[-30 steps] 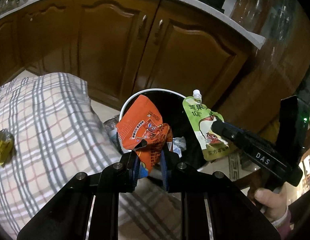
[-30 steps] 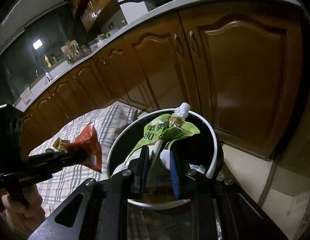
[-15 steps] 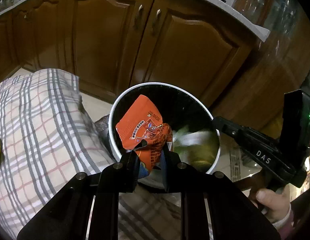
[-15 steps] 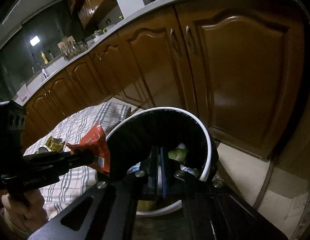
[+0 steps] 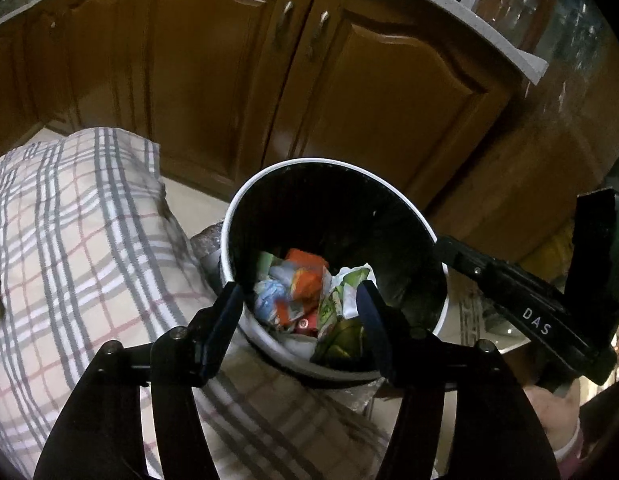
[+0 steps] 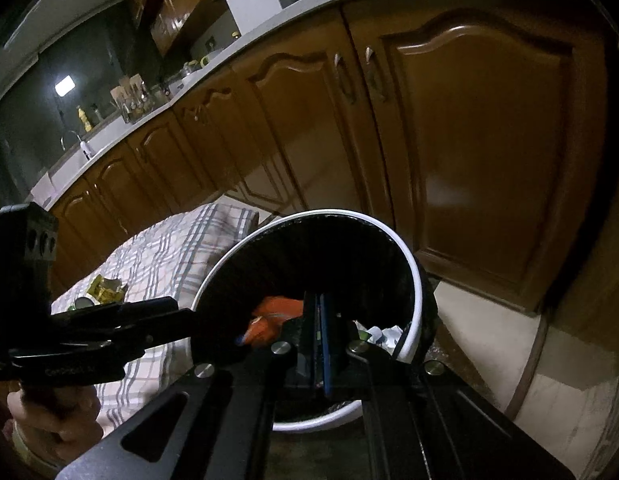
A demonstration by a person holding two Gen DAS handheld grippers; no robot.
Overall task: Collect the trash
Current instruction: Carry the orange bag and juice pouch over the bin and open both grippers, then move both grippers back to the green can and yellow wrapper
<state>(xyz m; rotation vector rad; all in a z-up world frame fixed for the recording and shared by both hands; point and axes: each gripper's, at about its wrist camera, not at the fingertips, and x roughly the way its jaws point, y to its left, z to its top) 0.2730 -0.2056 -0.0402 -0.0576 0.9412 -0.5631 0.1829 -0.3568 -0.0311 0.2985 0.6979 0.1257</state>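
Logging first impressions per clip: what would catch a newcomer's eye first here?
The white-rimmed trash bin on the floor before the brown cabinets, with an orange wrapper and green pouch inside. The left gripper, just opened, hangs empty over it; the right gripper is shut beside it.

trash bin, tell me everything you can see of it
The trash bin is round, with a white rim and a black liner or inner wall. It stands upright on the floor, open-topped, beside the plaid cloth and before wooden cabinet doors. Inside lie crumpled wrappers: an orange packet, a green pouch and pale scraps. The left gripper hangs open over it, holding nothing.
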